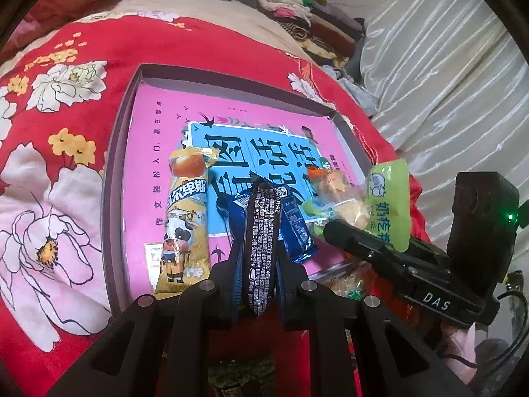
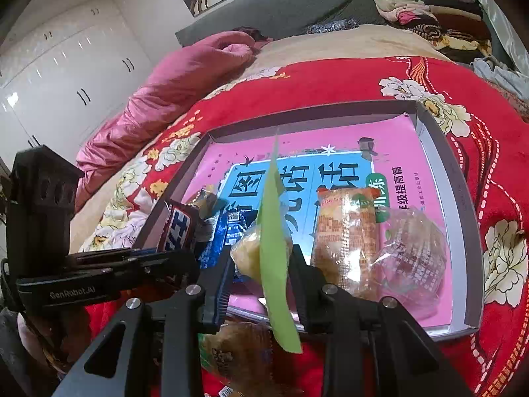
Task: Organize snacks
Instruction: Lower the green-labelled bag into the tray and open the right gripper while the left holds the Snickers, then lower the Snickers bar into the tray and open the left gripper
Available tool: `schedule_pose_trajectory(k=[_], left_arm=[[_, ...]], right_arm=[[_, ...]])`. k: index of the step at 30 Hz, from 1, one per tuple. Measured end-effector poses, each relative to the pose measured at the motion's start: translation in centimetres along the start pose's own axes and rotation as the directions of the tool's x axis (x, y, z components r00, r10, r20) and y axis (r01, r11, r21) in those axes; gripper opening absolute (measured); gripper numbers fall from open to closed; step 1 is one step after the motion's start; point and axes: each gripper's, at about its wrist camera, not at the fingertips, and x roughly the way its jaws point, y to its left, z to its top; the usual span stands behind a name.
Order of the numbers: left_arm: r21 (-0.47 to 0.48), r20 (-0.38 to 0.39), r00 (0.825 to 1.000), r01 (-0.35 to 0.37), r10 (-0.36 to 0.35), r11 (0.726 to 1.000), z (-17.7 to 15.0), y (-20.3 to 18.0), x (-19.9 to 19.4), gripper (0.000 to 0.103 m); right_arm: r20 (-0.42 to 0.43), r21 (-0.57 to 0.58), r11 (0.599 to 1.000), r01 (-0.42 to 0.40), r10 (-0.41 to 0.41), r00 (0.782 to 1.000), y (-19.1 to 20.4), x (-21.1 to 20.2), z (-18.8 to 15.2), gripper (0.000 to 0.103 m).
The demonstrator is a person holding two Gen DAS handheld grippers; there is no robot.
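A shallow grey box (image 1: 114, 152) lined with a pink and blue book cover lies on the red floral bedspread. My left gripper (image 1: 256, 251) is shut on a dark bar wrapper (image 1: 259, 241), held on edge over the box's near side. A yellow cow-print pack (image 1: 186, 218) and a blue pack (image 1: 297, 228) lie in the box. My right gripper (image 2: 263, 261) is shut on a green snack bag (image 2: 272, 248), seen edge-on; the bag also shows in the left wrist view (image 1: 390, 205). An orange pastry pack (image 2: 345, 231) and a clear-wrapped bun (image 2: 413, 248) lie in the box (image 2: 461, 211).
More wrapped snacks (image 2: 238, 350) lie on the bedspread just in front of the box. A pink quilt (image 2: 158, 99) is bunched at the far left. A pile of folded clothes (image 1: 307, 13) sits at the head of the bed. A white curtain (image 1: 446, 66) hangs on the right.
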Motion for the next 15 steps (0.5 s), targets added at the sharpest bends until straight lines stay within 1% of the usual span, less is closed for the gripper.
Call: schedule_pose_trajectory(k=[4,6,15], left_arm=[[-0.013,0.004,1.0,0.0,0.0,1.0,0.14,0.25,-0.01,0.017],[-0.017,0.006,1.0,0.001,-0.001,1.0,0.18,0.46,-0.07,0.017],[-0.024,0.007,1.0,-0.001,0.001,1.0,0.18,0.68,-0.25,0.018]], right_arm=[[0.012,-0.004,1.0,0.015,-0.015,1.0,0.09,-0.33,-0.04,0.035],[0.016,0.002,1.0,0.016,-0.016,1.0,-0.07,-0.44,-0.03,0.038],[0.029,0.002,1.0,0.028,-0.028,0.999,-0.33,-0.99,-0.02,0.039]])
